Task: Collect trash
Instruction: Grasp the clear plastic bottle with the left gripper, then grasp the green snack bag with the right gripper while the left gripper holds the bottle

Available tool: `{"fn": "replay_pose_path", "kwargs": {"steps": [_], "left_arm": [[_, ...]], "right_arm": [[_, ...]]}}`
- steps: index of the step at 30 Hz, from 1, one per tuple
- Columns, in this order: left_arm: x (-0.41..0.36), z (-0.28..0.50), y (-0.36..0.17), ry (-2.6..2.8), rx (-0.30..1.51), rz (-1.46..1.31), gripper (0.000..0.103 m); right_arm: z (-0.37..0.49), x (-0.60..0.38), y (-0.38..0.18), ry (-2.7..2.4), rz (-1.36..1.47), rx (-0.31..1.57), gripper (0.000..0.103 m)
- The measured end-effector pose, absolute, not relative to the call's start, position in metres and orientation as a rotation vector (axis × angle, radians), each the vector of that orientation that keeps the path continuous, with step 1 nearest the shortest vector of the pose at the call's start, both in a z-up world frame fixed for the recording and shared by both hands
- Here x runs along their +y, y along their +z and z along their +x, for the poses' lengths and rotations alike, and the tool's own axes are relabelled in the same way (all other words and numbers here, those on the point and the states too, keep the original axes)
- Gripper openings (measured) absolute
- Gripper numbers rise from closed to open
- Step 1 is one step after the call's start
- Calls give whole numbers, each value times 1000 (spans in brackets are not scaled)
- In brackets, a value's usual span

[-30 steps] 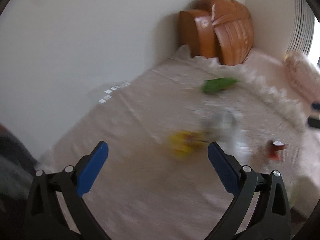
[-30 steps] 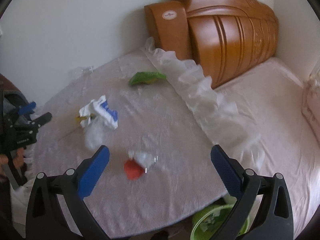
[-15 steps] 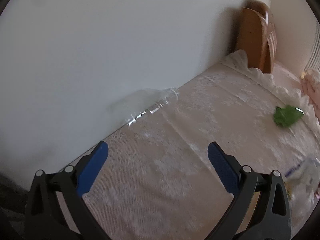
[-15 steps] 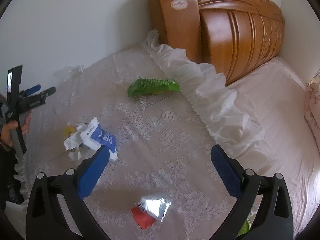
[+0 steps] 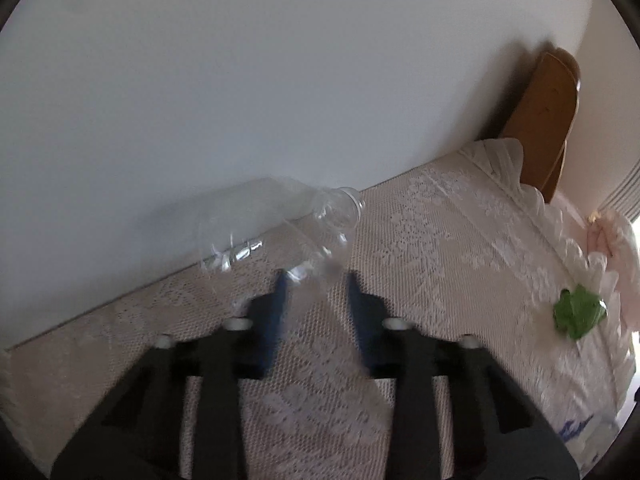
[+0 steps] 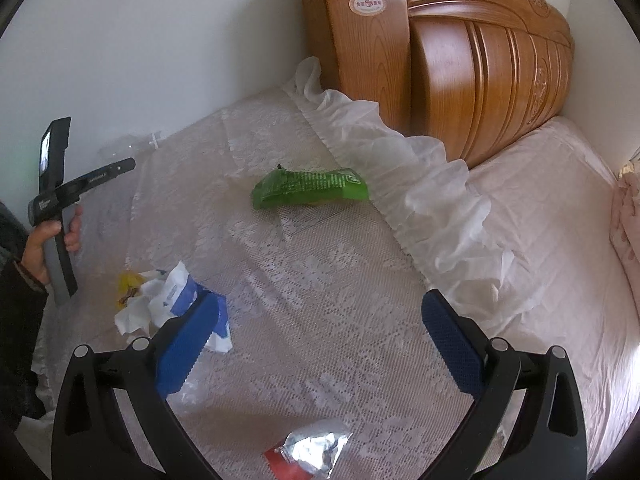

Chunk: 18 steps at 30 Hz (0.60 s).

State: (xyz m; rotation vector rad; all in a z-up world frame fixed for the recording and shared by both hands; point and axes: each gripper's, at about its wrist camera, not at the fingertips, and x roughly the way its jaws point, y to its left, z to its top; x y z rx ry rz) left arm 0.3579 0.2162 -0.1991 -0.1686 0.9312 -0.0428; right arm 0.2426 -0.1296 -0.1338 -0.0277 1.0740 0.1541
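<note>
A clear plastic bottle [image 5: 280, 224] lies on the lace bedspread against the wall; it also shows in the right wrist view [image 6: 128, 145]. My left gripper [image 5: 316, 280] is blurred, its jaws narrowed around the bottle's lower side. My right gripper [image 6: 316, 320] is open and empty above the bed. A green wrapper [image 6: 310, 188] lies mid-bed, also in the left wrist view [image 5: 580, 314]. A white and blue wrapper [image 6: 176, 300] with a yellow scrap [image 6: 130, 282] lies at left. A red and silver foil packet [image 6: 308, 452] lies between my right fingers, below them.
A wooden headboard [image 6: 460, 60] stands at the back against the white wall [image 5: 240, 80]. A frilled white edge [image 6: 400, 168] divides the lace cover from the pink sheet [image 6: 560, 240]. A pink pillow [image 5: 616, 236] lies at far right.
My left gripper has moved up to the clear bottle and its jaws have closed in from wide open. My right gripper has edged forward over the bed and stays open.
</note>
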Motion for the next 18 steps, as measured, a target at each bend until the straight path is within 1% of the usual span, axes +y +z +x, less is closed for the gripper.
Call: {"fn": "replay_pose_path", "kwargs": {"steps": [2,4,5,6,7,12,17,18], "left_arm": [[212,357,-197,-59,920,-174,17],[202,353,-193,-91,908,-161,10],[198,352,-192,-90,904,-147,8],[191,349,-190,-95,896,-127,3],[187,347,-188,-92,894,-116,2],[179,329,-182,-85,898,-130,2],[181,291,-168,-86,905,-158,2],[181,286,-166,-84,907,-160,2]], "right_arm": [[245,-132,-136,154,-23,1078,101],[248,-133,-140,158,-21,1081,101],[249,-134,-141,160,-22,1082,101],[252,-134,-142,165,-24,1082,101],[255,-134,-143,172,-29,1080,101],[278,-129,-146,234,-102,1043,100],[314,-113,-152,321,-267,1019,100],[322,-106,-153,357,-333,1012,99]]}}
